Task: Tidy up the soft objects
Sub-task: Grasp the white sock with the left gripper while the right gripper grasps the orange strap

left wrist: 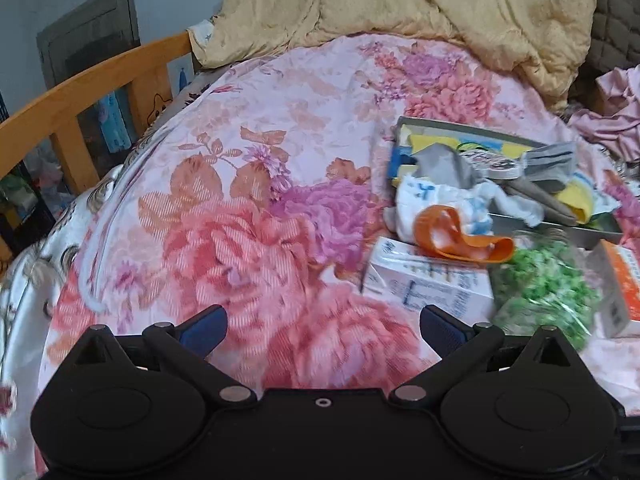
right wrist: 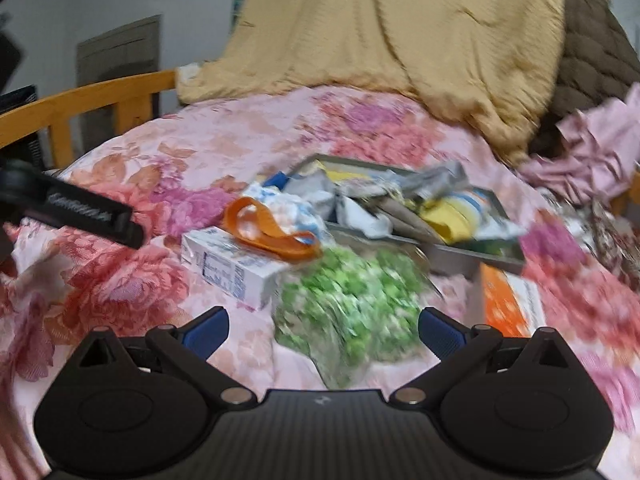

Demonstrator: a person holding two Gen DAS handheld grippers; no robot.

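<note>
A grey tray (left wrist: 404, 130) (right wrist: 476, 261) lies on a floral bedspread, piled with grey and white soft cloths (left wrist: 440, 162) (right wrist: 316, 190), a yellow piece (right wrist: 452, 216) and packets. An orange strap (left wrist: 460, 236) (right wrist: 268, 230) curls over a white box (left wrist: 432, 280) (right wrist: 228, 266). A clear bag of green pieces (left wrist: 540, 284) (right wrist: 352, 300) lies in front of the tray. My left gripper (left wrist: 322, 326) is open over bare bedspread, left of the pile. My right gripper (right wrist: 322, 328) is open with the green bag between its spread fingers, nothing pinched.
An orange and white box (left wrist: 624, 288) (right wrist: 508, 300) lies right of the bag. A tan quilt (left wrist: 400, 8) (right wrist: 380, 32) is heaped at the back, a pink cloth (left wrist: 612, 120) (right wrist: 592, 152) at the right. A wooden bed rail (left wrist: 80, 84) (right wrist: 80, 100) borders the left side.
</note>
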